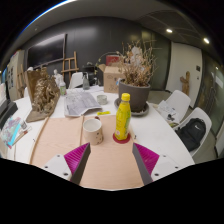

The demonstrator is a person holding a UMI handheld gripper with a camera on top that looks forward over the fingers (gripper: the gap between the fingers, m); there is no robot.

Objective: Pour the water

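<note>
Item one: my hand-held gripper (108, 158), fingers spread wide and grasping nothing, magenta pads (77, 156) facing inward, held low over the near part of the counter (55, 135).

Item two: a yellow bottle (122, 118) with a yellow cap, upright on a small red coaster (121, 138), just ahead of my fingers and a little toward the right one. I cannot tell how full it is.

Item three: a white cup (93, 130), upright, just left of the bottle and near it but not touching, also ahead of the fingers. Its contents do not show from here.

Item four: a grey pot of dried branches (134, 85), standing beyond the bottle.

Item five: loose printed papers (82, 101), lying flat beyond the cup.

Item six: a second dried arrangement (42, 95), at the far left of the counter.

Item seven: a cardboard box (113, 76), behind the grey pot.

Item eight: white chairs (190, 125), along the right side of the counter.
</note>
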